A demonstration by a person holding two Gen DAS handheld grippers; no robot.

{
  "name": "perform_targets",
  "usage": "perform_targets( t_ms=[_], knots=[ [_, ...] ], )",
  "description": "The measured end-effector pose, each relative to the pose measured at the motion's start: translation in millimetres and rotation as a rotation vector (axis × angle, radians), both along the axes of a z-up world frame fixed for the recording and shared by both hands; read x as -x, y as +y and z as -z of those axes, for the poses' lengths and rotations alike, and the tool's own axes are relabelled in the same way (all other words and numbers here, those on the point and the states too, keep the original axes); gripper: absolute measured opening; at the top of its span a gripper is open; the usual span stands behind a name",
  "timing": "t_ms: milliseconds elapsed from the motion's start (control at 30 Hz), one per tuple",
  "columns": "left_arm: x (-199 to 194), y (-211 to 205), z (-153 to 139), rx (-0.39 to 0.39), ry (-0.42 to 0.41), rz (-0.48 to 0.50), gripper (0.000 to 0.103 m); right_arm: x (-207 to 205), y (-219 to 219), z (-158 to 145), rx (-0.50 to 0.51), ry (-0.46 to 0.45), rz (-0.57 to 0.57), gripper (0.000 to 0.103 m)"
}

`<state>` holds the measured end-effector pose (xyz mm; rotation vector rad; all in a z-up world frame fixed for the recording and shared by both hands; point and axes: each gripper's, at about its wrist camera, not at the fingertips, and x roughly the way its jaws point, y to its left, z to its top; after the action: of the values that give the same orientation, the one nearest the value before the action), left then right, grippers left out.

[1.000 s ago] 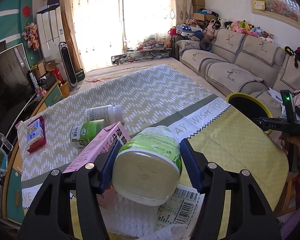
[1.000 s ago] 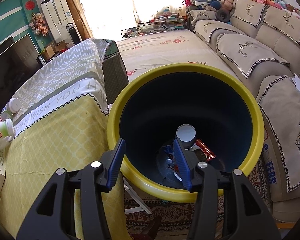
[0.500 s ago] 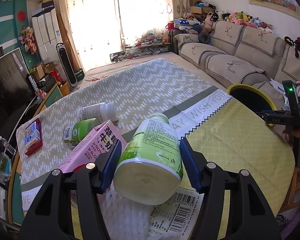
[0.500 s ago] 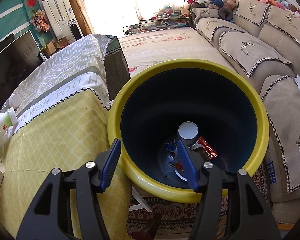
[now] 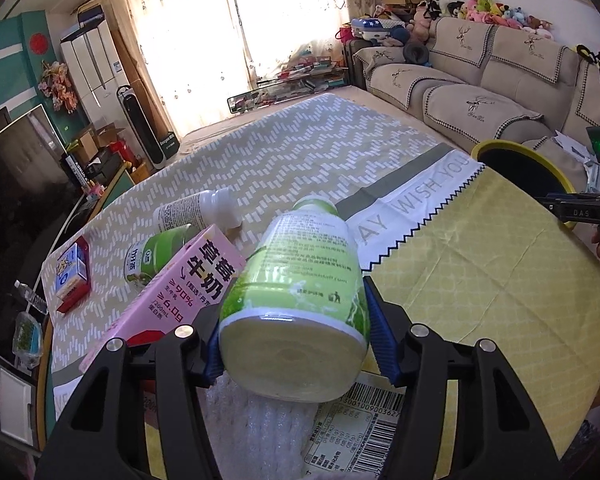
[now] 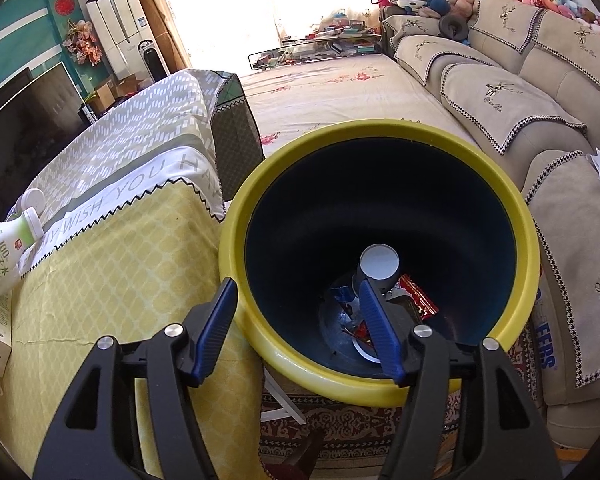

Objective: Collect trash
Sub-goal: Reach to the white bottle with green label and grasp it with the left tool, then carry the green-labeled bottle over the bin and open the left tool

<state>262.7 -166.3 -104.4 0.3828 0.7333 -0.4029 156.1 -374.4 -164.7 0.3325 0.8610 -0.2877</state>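
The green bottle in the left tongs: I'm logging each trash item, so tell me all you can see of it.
The green bottle is plastic-looking with a green printed label, a pale base facing the camera and a pale green cap pointing away. It lies tilted between the closing left tongs, above bubble wrap, beside a pink carton.

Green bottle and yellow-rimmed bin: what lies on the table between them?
Only bare tablecloth lies between the green bottle and the yellow-rimmed bin; the left wrist view shows it.

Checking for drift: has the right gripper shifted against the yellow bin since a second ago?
No. The right gripper straddles the same near stretch of the yellow bin rim; only its jaws are opening, empty.
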Motion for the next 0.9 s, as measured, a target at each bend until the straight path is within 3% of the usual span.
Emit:
perform_targets(
  t_ms=[233, 467, 633, 900],
  knots=[
    [0, 6, -7, 0.062, 0.010, 0.001, 0.051, 1, -1, -1, -0.002, -0.003, -0.002, 0.060],
    [17, -3, -32, 0.100, -0.045, 0.022, 0.051, 5, -2, -4, -0.007, -0.012, -0.001, 0.060],
    [33, -19, -58, 0.115, -0.085, 0.057, 0.051, 15, -6, -14, -0.008, -0.044, 0.008, 0.060],
    [52, -63, -85, 0.180, -0.073, 0.133, 0.051, 46, -19, -42, -0.010, -0.135, 0.039, 0.060]
  ],
)
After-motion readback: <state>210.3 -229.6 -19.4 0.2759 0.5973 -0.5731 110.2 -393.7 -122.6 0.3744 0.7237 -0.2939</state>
